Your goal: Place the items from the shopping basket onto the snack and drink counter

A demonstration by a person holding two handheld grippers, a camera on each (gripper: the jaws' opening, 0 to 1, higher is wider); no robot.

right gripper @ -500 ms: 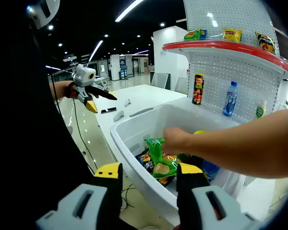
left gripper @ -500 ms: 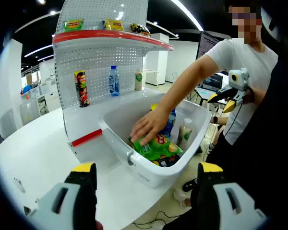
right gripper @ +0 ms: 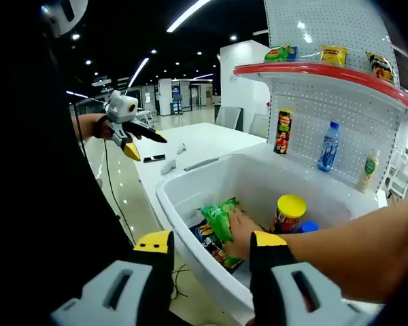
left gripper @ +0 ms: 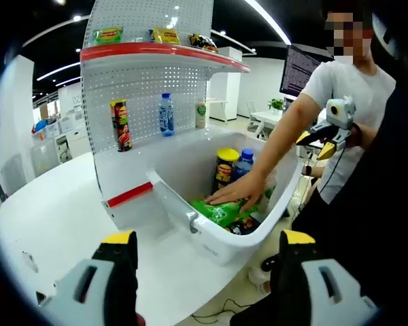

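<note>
Left claw [left gripper: 202, 246]: the two yellow-tipped jaws stand wide apart at the bottom of the left gripper view, nothing between them. Right claw [right gripper: 211, 243]: jaws likewise spread, nothing held.

White plastic shopping basket [left gripper: 211, 241] sits on the white surface [left gripper: 54, 217], directly ahead of both claws and just beyond their tips. A person's bare hand [left gripper: 234, 195] reaches into the basket and lies flat on a green crinkled snack bag [left gripper: 217, 212]. In the right gripper view the same hand [right gripper: 241, 231] touches the green bag [right gripper: 219, 217], just above the right jaw tip.

Also in the basket: a dark tube can with yellow lid [right gripper: 290, 212], upright, next to the hand; a blue bottle cap [right gripper: 309, 226] beside it, bottle body hidden behind the forearm; a dark printed packet [right gripper: 211, 239] under the green bag, label unreadable.

White pegboard display shelf with red edge [left gripper: 160, 51] stands behind the basket. On its lower level: a tall red-and-dark tube can [left gripper: 120, 124], a clear water bottle with blue label [left gripper: 166, 115], a small white bottle with green label [left gripper: 200, 114]. The top shelf carries snack bags, too small to identify.

Basket floor beneath the hand is hidden.
</note>
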